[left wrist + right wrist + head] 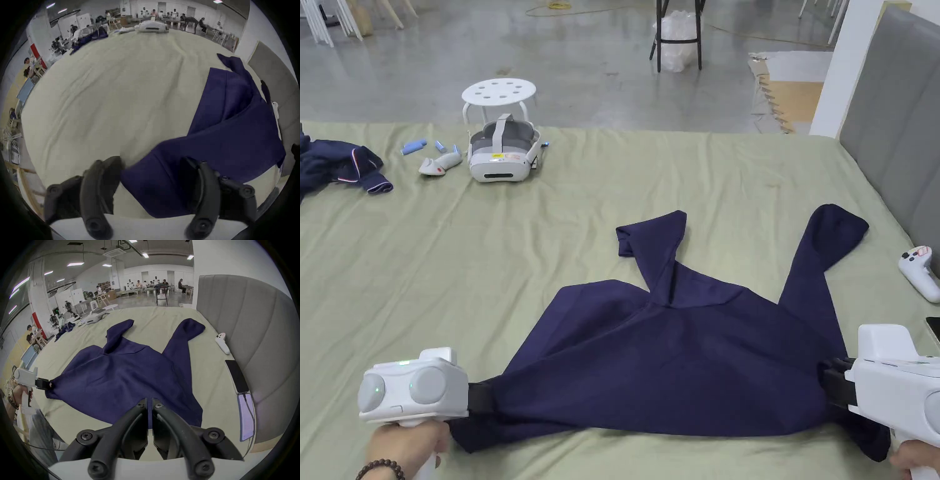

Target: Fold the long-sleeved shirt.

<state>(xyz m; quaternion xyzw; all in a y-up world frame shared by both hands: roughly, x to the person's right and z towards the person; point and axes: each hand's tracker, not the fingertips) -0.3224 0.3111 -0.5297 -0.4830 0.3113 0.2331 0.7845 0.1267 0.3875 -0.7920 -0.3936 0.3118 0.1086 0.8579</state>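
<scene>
Bed (487, 262): one, under a pale green sheet; everything below lies on it.
Dark garment (337, 164): one, bunched at the far left edge – cut off by the frame in the head view.
Small blue pieces (414, 147): two or three beside it, too small to make out.
Controllers: two, both white – one (440, 164) just left of the headset, the other (919, 272) far right near the headboard.
Headset (503, 150): one, white and grey, at the far side of the bed, with a white stool (499, 92) on the floor behind it.
Left hand (406, 444): grips the handle of the left tool; partly cut off at the bottom edge.
Left claw (481, 398): at the shirt's near left corner. In its own view, which is blurred, the jaws stand spread with cloth lying between them and over one jaw, so it is released, not pinching.
Shirt (687, 362): one, navy, spread flat in the middle right of the bed, hem toward the person.
Sleeves: two, both pointing away; the left one (653, 240) is bent over at its end, the right one (831, 234) runs straighter.
Right claw (149, 400): clenched on the shirt's near right corner, a thin fold of cloth pressed between both jaws; the corner itself is hidden behind the tool in the head view.
Phones: two by the headboard, one dark (237, 376), one lit (246, 417) with a cable.
Headboard (894, 125): one, grey and padded, along the right side.
</scene>
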